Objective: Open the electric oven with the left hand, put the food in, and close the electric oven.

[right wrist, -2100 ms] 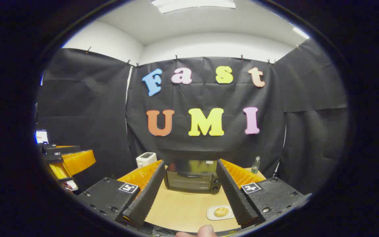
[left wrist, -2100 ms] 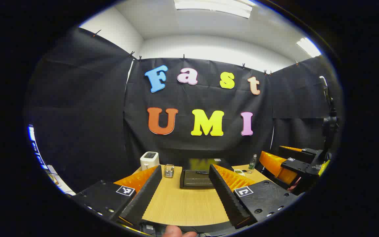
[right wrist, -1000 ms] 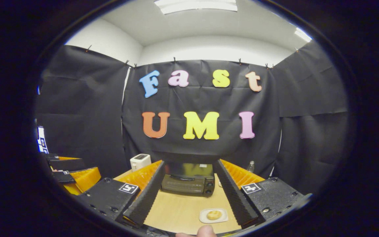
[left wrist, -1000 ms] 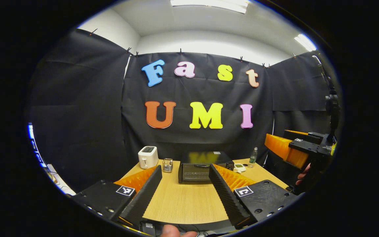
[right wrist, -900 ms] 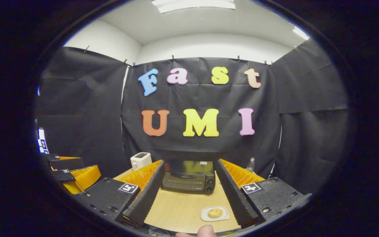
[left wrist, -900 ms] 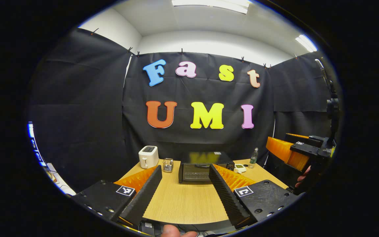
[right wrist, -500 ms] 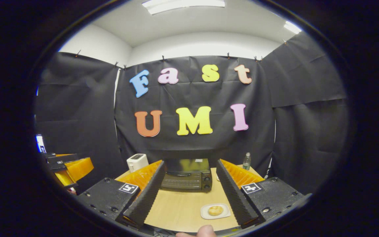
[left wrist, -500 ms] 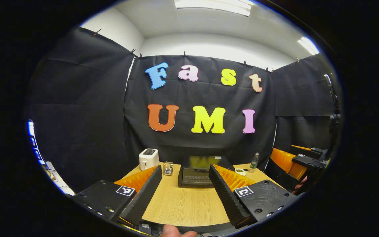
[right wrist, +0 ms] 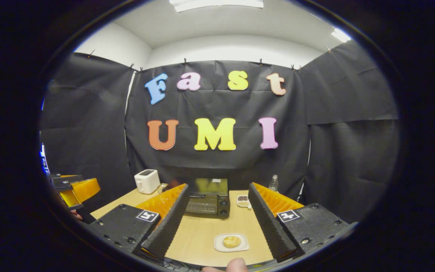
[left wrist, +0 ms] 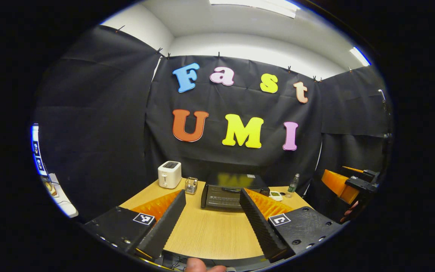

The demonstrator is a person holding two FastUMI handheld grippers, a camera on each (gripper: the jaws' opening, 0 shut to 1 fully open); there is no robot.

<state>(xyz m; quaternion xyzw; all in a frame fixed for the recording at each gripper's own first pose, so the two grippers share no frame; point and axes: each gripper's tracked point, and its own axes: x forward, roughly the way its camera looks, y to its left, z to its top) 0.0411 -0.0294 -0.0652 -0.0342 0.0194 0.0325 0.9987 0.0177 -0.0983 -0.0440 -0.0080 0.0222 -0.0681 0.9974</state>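
Both grippers gape wide, empty: left gripper [left wrist: 212, 221] over bare table [left wrist: 210, 234], closed oven [left wrist: 223, 192] ahead; bun [right wrist: 231, 241] on plate [right wrist: 219, 247] between right gripper [right wrist: 217, 223] fingers, short of oven.

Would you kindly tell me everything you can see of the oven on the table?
The oven is a small dark box with a glossy top that mirrors the wall. Its front door looks shut, with a bar handle along the top edge and round knobs down its right side. It stands upright at the far middle of the wooden table, between a toaster and a bottle. Nothing grips it.
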